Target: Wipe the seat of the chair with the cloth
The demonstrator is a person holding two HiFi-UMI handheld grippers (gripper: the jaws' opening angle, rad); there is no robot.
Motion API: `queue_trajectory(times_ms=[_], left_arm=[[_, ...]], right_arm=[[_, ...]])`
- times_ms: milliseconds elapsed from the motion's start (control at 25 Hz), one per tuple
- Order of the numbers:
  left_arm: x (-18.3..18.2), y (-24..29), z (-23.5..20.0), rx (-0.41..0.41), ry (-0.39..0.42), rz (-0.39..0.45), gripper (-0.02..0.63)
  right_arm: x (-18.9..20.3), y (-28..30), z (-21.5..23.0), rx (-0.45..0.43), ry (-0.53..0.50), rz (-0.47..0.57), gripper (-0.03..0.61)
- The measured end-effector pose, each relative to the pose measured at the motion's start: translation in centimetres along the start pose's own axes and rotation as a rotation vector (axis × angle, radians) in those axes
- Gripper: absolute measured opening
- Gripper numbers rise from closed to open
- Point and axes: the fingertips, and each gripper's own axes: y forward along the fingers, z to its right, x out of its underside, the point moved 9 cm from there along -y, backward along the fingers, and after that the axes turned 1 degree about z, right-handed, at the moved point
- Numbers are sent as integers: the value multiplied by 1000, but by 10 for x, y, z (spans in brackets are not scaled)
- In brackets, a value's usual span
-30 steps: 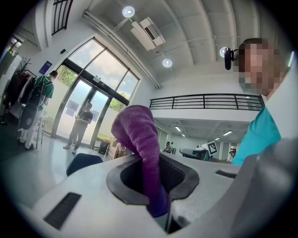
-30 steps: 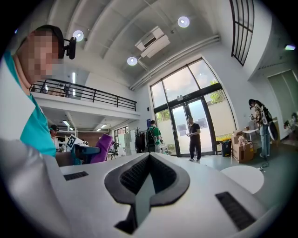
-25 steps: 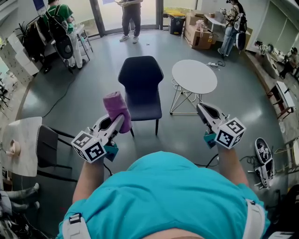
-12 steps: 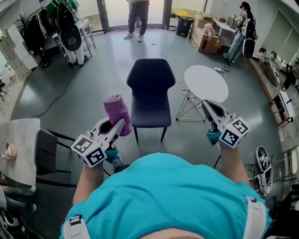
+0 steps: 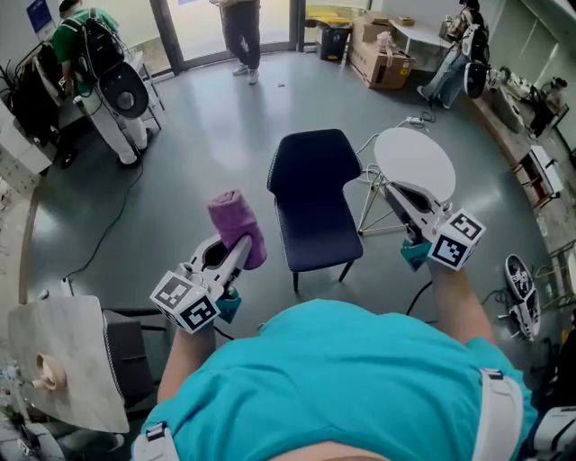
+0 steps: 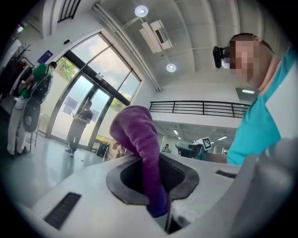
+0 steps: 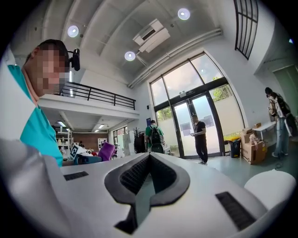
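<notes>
A dark navy chair (image 5: 315, 194) stands on the grey floor ahead of me, its seat bare. My left gripper (image 5: 241, 245) is held up to the left of the chair and short of it, shut on a rolled purple cloth (image 5: 236, 223). In the left gripper view the cloth (image 6: 139, 135) sticks up out of the jaws of the left gripper (image 6: 157, 193). Off the chair's right side, my right gripper (image 5: 394, 193) is in the air, shut with nothing in it. The right gripper view shows the right gripper (image 7: 146, 179) with its pads together.
A round white table (image 5: 416, 162) on wire legs stands just right of the chair. A grey-topped table (image 5: 63, 360) and a dark chair are at my lower left. A person (image 5: 236, 27) stands by the glass doors. Cardboard boxes (image 5: 378, 58) sit at the back right.
The view has swung, so the chair and the white table now lie further right and look turned. Both grippers stay raised. The left keeps its hold on the cloth.
</notes>
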Motion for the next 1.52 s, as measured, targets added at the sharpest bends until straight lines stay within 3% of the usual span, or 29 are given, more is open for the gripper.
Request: queue_trajectory(times_ms=[160, 280, 560, 760, 1240, 1320, 1520], left_arm=[[-18, 32, -17, 46, 34, -34, 52], [-19, 61, -21, 37, 57, -48, 52], [22, 195, 5, -87, 54, 43, 52], [28, 265, 26, -156, 7, 25, 52], [15, 238, -38, -144, 104, -38, 52], [16, 229, -47, -163, 135, -27, 52], [24, 232, -72, -235, 109, -29, 52]], right_arm=[[-10, 13, 21, 19, 5, 14, -9], [-8, 13, 52, 5, 9, 23, -9], [-15, -24, 203, -128, -48, 9, -9], [-20, -33, 277, -205, -19, -44, -9], [3, 47, 254, -180, -19, -55, -9], [5, 56, 244, -188, -36, -66, -9], [-3, 74, 239, -202, -77, -116, -9]])
